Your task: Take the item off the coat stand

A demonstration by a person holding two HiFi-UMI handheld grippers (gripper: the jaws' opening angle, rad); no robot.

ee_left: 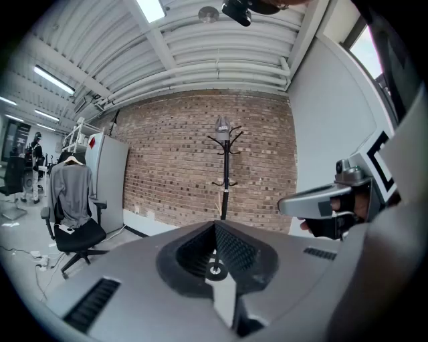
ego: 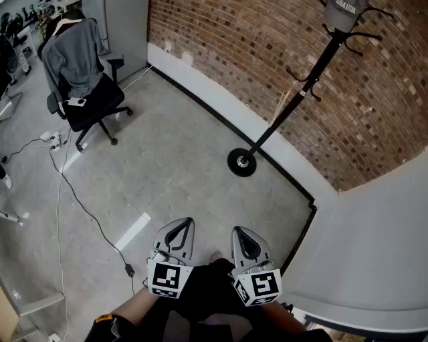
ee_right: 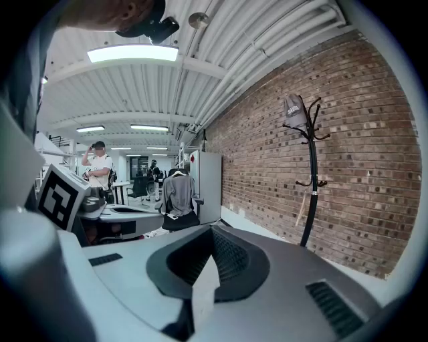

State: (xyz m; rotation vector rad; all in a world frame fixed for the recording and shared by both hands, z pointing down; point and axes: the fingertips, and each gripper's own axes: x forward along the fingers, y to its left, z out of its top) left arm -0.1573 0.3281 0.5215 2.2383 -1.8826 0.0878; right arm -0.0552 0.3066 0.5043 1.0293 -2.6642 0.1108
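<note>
A black coat stand point(ego: 295, 103) rises from a round base point(ego: 241, 162) against the brick wall. A grey cap point(ego: 342, 12) hangs on its top. The left gripper view shows the stand point(ee_left: 225, 175) straight ahead with the cap point(ee_left: 222, 125) at its tip. In the right gripper view the stand point(ee_right: 311, 184) and cap point(ee_right: 294, 109) are off to the right. My left gripper point(ego: 183, 222) and right gripper point(ego: 240, 230) are side by side, low in the head view and well short of the stand. Both are shut, with nothing between the jaws.
An office chair with a grey garment draped over it point(ego: 81, 73) stands at the far left. A black cable point(ego: 83, 204) runs across the floor towards me. A white wall corner point(ego: 374, 247) juts out at my right. A person point(ee_right: 99, 165) stands far back.
</note>
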